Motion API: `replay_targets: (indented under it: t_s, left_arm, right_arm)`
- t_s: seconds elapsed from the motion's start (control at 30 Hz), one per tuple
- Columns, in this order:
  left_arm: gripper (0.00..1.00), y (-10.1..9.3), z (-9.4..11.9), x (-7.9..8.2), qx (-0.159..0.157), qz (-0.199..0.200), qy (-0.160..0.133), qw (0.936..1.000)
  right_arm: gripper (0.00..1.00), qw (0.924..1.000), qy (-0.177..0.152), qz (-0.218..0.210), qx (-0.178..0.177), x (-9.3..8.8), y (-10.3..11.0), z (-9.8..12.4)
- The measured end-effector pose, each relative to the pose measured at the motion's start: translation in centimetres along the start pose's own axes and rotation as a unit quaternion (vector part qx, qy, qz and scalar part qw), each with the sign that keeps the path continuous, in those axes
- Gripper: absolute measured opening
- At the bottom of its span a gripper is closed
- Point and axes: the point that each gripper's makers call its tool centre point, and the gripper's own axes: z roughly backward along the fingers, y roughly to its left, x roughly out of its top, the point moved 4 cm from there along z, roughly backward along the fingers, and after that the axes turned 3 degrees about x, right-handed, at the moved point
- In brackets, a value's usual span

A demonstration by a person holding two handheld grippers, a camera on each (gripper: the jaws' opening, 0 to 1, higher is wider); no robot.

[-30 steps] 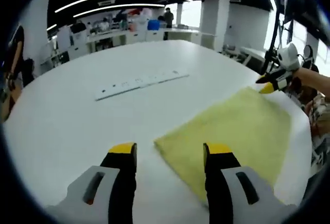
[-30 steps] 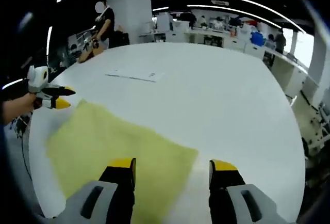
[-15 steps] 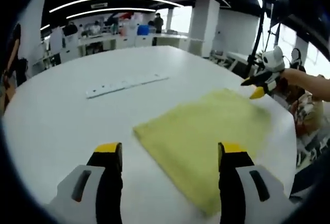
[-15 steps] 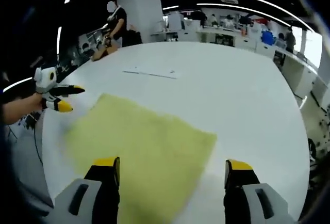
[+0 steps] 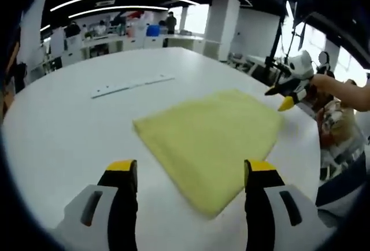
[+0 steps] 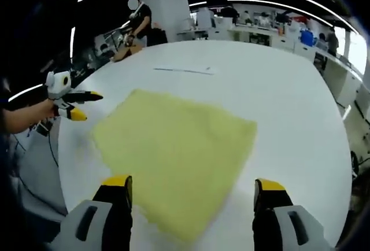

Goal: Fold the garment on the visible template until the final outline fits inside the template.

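Both grippers pulled back, wider than before | yellow cloth (image 5: 211, 141) flat, apparently released | white table (image 5: 69, 129)

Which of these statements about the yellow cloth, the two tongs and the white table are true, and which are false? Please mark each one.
1. The yellow cloth lies flat on the white table. True.
2. The left tongs are shut on a cloth corner. False: their jaws stand open, holding nothing.
3. A long white strip lies on the table beyond the cloth. True.
4. The right tongs grip the cloth's edge. False: they are open above the cloth.
5. The cloth is red. False: it is yellow.
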Motion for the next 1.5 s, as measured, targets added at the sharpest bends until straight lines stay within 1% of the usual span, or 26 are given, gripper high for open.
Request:
replay_targets:
  t_s: [0.13, 0.2, 0.37, 0.47, 0.5, 0.7, 0.8, 0.83, 0.97, 1.07, 1.1, 1.2, 1.3, 1.5]
  left_arm:
    - [0.66, -0.7, 0.8, -0.8, -0.002, 0.007, -0.004, 1.0000]
    - [0.62, -0.9, 1.0, -1.3, -0.003, 0.012, -0.001, 0.9999]
    - [0.51, -1.4, 1.6, -2.7, -0.009, 0.021, 0.010, 0.9997]
    - [0.44, -1.4, 1.9, -3.7, -0.006, 0.026, 0.022, 0.9994]
    - [0.42, -1.2, 1.7, -4.1, -0.005, 0.029, 0.026, 0.9992]
    - [0.31, -1.3, 1.9, -5.3, -0.004, 0.045, 0.037, 0.9983]
    - [0.26, -1.0, 1.8, -6.0, -0.003, 0.055, 0.042, 0.9976]
    - [0.24, -1.0, 1.7, -6.1, -0.003, 0.060, 0.042, 0.9973]
    - [0.15, -1.3, 1.5, -6.3, -0.012, 0.076, 0.035, 0.9964]
    - [0.15, -1.3, 1.2, -6.3, -0.015, 0.088, 0.029, 0.9956]
    - [0.13, -1.4, 1.2, -6.3, -0.017, 0.089, 0.028, 0.9955]
    - [0.10, -1.5, 1.0, -6.5, -0.018, 0.083, 0.036, 0.9958]
    - [0.06, -1.4, 1.0, -6.7, -0.018, 0.078, 0.043, 0.9959]
    - [0.02, -1.4, 0.9, -6.7, -0.014, 0.076, 0.040, 0.9962]
  right_arm:
    - [0.82, 1.0000, 0.003, 0.003, 0.002, -1.1, 0.4, 0.6]
    - [0.80, 1.0000, 0.004, 0.003, 0.001, -1.7, 0.5, 0.8]
    - [0.69, 0.9999, 0.012, -0.005, 0.007, -3.2, 1.0, 1.0]
    - [0.65, 0.9998, 0.013, -0.010, 0.006, -3.8, 1.3, 1.0]
    - [0.65, 0.9998, 0.013, -0.010, 0.005, -3.9, 1.3, 1.1]
    - [0.54, 0.9997, 0.009, -0.020, 0.002, -4.7, 1.5, 1.0]
    - [0.48, 0.9997, 0.011, -0.020, 0.000, -5.1, 1.6, 1.0]
    - [0.44, 0.9997, 0.013, -0.020, 0.000, -5.3, 1.6, 1.0]
    - [0.33, 0.9995, 0.015, -0.026, 0.002, -5.8, 1.7, 1.0]
    - [0.30, 0.9993, 0.013, -0.034, 0.002, -6.0, 1.7, 0.9]
    - [0.27, 0.9991, 0.011, -0.040, 0.001, -6.1, 1.6, 0.9]
    - [0.21, 0.9986, 0.007, -0.052, -0.002, -6.2, 1.3, 1.0]
    - [0.18, 0.9984, 0.008, -0.056, -0.004, -6.3, 1.3, 1.0]
    - [0.15, 0.9980, 0.008, -0.062, -0.005, -6.4, 1.3, 0.8]
